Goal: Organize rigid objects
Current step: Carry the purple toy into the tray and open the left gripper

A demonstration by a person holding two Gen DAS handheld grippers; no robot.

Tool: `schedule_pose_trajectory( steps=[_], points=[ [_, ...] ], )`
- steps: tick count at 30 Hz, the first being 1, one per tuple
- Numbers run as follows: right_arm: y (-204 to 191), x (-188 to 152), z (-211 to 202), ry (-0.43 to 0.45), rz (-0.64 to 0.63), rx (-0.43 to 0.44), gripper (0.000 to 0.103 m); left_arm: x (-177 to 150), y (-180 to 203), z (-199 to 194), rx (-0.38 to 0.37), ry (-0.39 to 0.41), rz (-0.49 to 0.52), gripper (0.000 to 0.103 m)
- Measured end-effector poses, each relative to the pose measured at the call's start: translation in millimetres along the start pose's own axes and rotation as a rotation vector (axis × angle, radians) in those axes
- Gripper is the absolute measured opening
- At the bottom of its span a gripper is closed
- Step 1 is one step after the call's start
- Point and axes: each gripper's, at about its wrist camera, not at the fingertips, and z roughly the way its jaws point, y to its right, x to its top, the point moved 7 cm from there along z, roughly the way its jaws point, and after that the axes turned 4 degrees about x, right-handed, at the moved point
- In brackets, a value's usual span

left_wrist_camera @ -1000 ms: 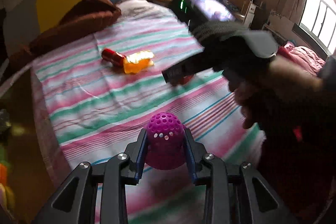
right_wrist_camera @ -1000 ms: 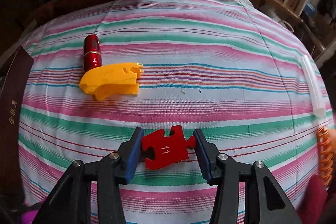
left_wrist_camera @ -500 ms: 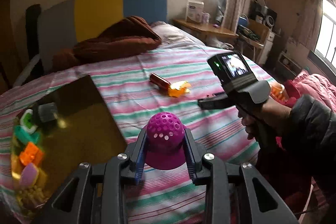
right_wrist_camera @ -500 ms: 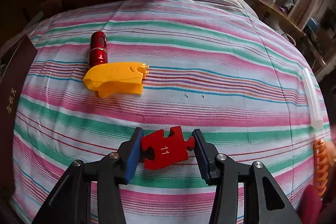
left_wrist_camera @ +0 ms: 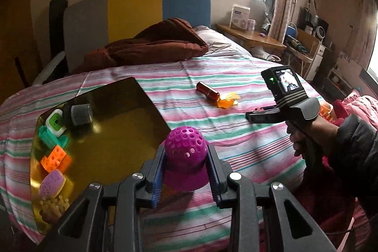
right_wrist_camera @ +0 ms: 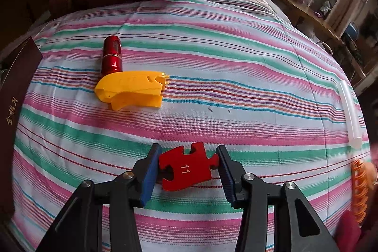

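Left claw (left_wrist_camera: 185,177) pinching purple perforated dome (left_wrist_camera: 185,152), now swinging toward gold tray (left_wrist_camera: 113,134); I'm expecting drop-off. Right claw (right_wrist_camera: 186,168) clamping red puzzle piece (right_wrist_camera: 185,167).

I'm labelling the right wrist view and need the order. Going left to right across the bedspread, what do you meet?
Dark book → red tube → yellow piece → red puzzle piece in the right gripper → clear stick
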Motion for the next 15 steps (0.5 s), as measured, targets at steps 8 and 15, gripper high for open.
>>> schedule_pose_trajectory(
  steps=[8,15],
  points=[
    [-2,0,-2,0.009,-0.015,-0.008,0.048,-5,-23,-3,0.027,-0.006,-0.043,0.032],
    [-1,-2,-2,0.012,-0.023,-0.012,0.048,-17,-50,3,0.062,-0.037,-0.096,0.033]
  ],
)
